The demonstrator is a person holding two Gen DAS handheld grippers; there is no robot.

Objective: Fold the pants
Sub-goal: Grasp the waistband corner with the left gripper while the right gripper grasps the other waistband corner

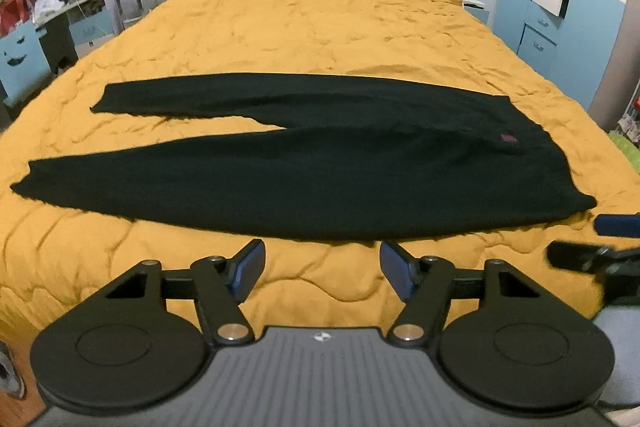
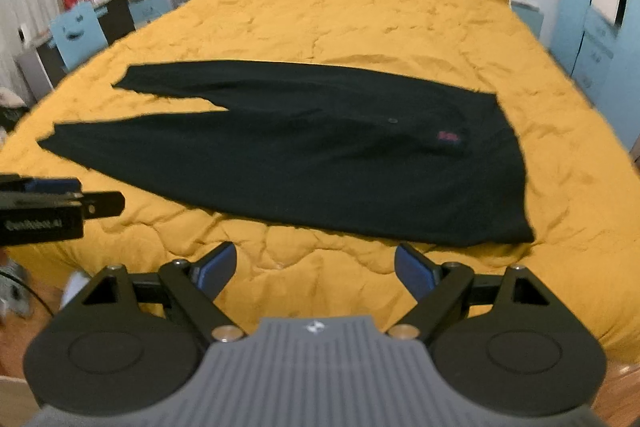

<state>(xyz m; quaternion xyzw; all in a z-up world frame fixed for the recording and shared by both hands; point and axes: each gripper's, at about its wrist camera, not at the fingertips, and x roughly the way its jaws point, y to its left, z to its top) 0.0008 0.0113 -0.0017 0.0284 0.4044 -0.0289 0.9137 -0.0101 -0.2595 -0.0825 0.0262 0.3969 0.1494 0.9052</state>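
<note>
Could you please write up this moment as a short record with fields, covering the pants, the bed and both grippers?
garment: black pants, spread flat, unfolded
legs: apart, pointing to the picture's left
waist: at the right, small red mark near it
surface: yellow bedspread, wrinkled
left gripper: open, nothing between the fingers, short of the pants' near edge
right gripper: open, empty, near the waist end
fold: not yet begun

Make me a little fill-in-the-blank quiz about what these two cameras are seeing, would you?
1. The black pants lie spread flat on a ______ quilt.
2. Their two legs point toward the ______ side of both views.
3. The left gripper and the right gripper both stand ______, holding nothing.
4. The small logo near the waist is ______.

Missing words: yellow; left; open; pink
</note>
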